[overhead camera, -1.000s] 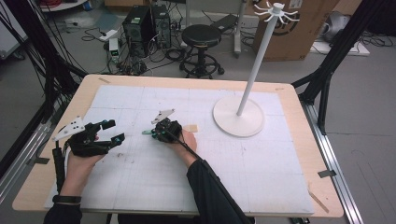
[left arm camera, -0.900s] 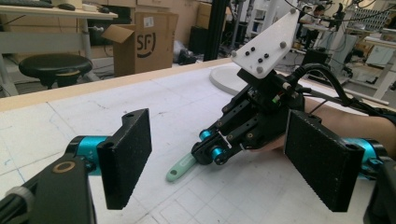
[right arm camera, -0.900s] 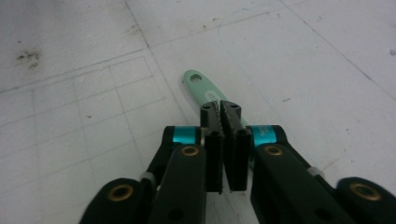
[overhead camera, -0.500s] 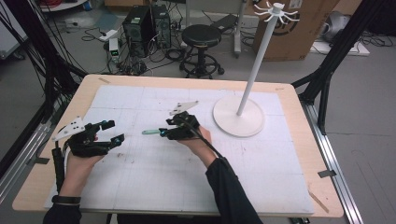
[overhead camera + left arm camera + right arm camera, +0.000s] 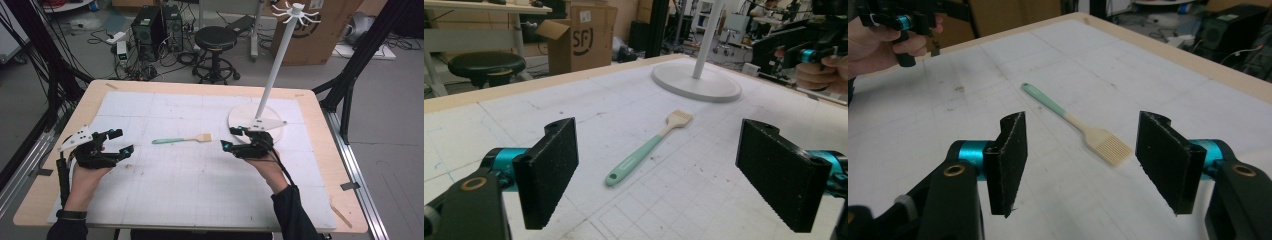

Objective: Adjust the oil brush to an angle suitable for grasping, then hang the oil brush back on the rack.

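Brush (image 5: 182, 139) lying flat mid-table, between both grippers, left gripper (image 5: 119, 142) spread and empty near left edge, right gripper (image 5: 232, 138) just opening, empty, beside stand base (image 5: 240, 116)

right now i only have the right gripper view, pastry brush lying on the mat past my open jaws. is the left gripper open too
Observer: Yes. In the left gripper view the left gripper has its jaws wide apart, just opened further, nothing between them; the pastry brush lies beyond them.
Operator: ok, anything close to my right hand i can't see
Observer: A white stand. In the high view its round base lies right beside the right gripper, whose jaws have just been opening with nothing between them.
Operator: anything hanging on it
Observer: No, its hooks look bare.
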